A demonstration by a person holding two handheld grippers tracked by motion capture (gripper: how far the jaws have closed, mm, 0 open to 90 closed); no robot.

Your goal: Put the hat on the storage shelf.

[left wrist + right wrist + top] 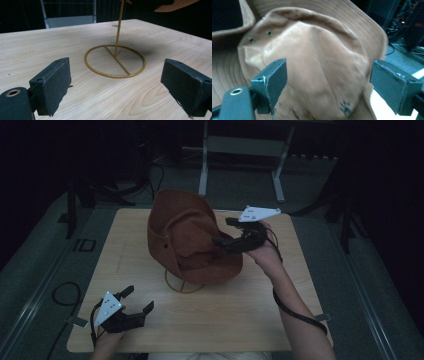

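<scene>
While brown hat sits tilted atop gold wire stand mid-bench, right claw hovers at crown, jaws wide, gripping nothing. Left claw idle near front edge (also wide, empty). Step: approach. Next: close on crown, lift straight up.

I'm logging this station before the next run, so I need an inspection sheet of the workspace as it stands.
Surface: light wooden table, bare around the stand.
Job's things: brown hat sits tilted on a gold wire stand with a ring base.
Clutter: nothing seen.
Grippers: left gripper open, low at the near left corner, apart from the stand; right gripper open at the hat's crown, jaws either side of it.
Cables: black cable trails along the right forearm; another loops on the floor at left.
Surroundings: dark room, grey floor, metal frame behind the table.
</scene>
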